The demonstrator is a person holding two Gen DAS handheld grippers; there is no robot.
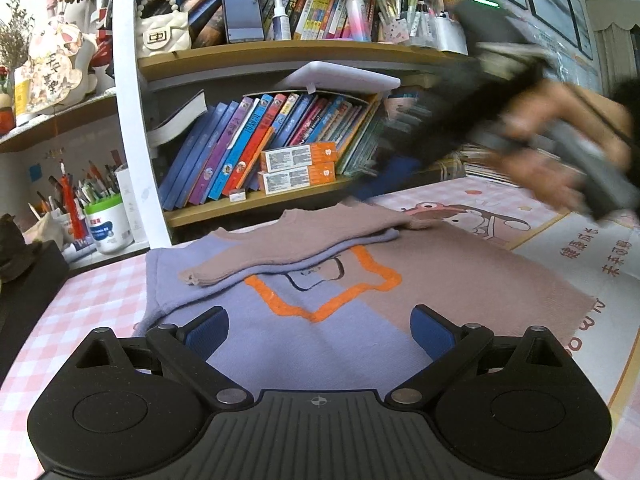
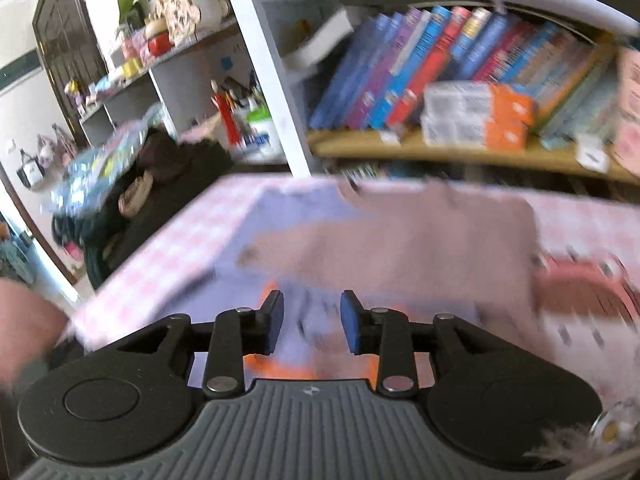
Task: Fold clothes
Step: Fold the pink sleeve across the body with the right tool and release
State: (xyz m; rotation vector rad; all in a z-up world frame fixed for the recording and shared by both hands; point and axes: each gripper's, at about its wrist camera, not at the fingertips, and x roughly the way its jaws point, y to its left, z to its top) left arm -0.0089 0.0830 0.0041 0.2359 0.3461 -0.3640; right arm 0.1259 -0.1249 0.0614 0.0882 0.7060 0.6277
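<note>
- A small sweater (image 1: 320, 300), half lavender and half dusty mauve with an orange outline printed on its front, lies flat on the table in front of me.
- One sleeve (image 1: 288, 248) is folded across the chest, its cuff pointing toward the lavender side.
- My left gripper (image 1: 320, 330) hovers low over the near hem of the sweater, its blue-padded fingers (image 1: 206, 330) spread wide apart with nothing between them.
- My right gripper (image 2: 311, 326) is above the sweater too, with its fingers parted by a narrower gap and empty; its view is smeared by motion blur.
- In the left view, my right hand (image 1: 560, 148) shows as a blur at the upper right, wrapped around the dark gripper body.
- The table wears a pink and white checked cloth (image 1: 92, 304), with a cartoon-printed mat (image 1: 560, 256) to the right.
- Behind the table stands a wooden bookshelf (image 1: 280, 196) packed with leaning books (image 1: 248, 148) and two orange and white boxes (image 1: 298, 168).
- A cup of pens (image 1: 108, 220) sits to the left.
</note>
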